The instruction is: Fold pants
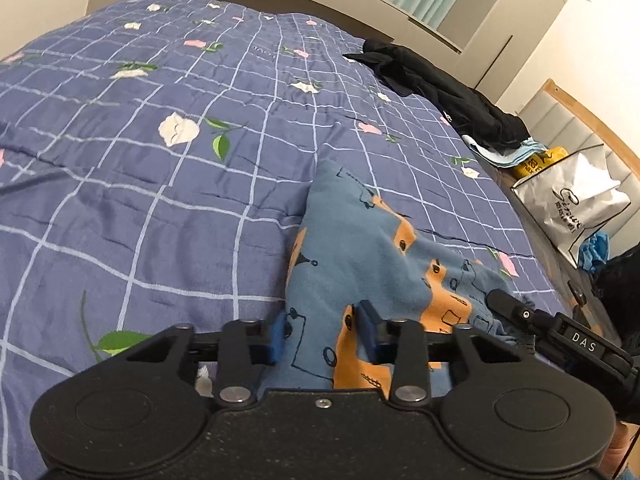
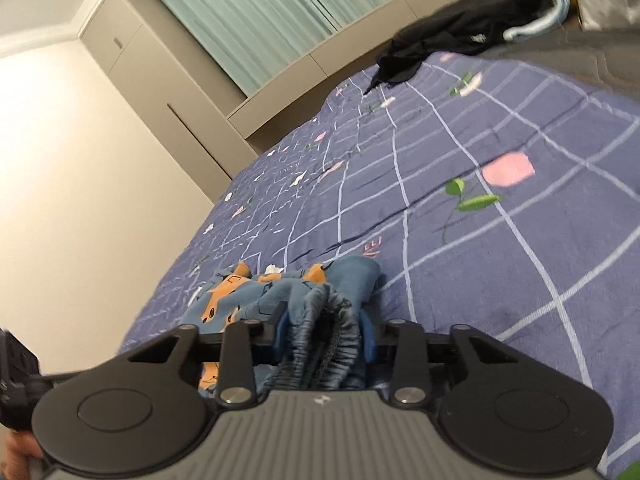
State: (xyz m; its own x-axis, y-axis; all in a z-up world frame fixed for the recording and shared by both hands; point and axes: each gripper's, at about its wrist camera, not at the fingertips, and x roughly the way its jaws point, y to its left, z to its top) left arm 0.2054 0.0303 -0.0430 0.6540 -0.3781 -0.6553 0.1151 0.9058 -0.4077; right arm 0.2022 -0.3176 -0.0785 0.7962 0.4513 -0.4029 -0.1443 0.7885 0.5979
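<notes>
- The left gripper [image 1: 322, 336] had its blue pads set fairly wide, with the printed blue-and-orange pants [image 1: 360, 248] lying between and beneath them. Whether the pads actually pinched the cloth could not be told from its own camera; the fabric seemed to pass between them without being squeezed.
- The right gripper [image 2: 322, 334] was closed around a gathered bunch of the pants' elastic waistband [image 2: 320, 332], the ribbed folds packed between its pads. Holding the waistband probably gave a firm anchor for pulling the garment straight before a fold.
- Just ahead of the right tongs the rest of the pants [image 2: 280, 288] sat crumpled in a low heap on the checked quilt [image 2: 520, 240], so they were not yet spread flat.
- Ahead of the left tongs one leg ran forward and a little right, ending at a rounded edge; the right gripper's finger [image 1: 516, 308] reached the cloth from the right.
- Farther ahead and right of the left tongs a pile of dark clothes [image 1: 440, 92] lay at the quilt's edge, well apart from the pants, with a white bag [image 1: 576, 204] beyond the bed side.
- Farthest off stood pale cabinets and a green curtain [image 2: 240, 12].
</notes>
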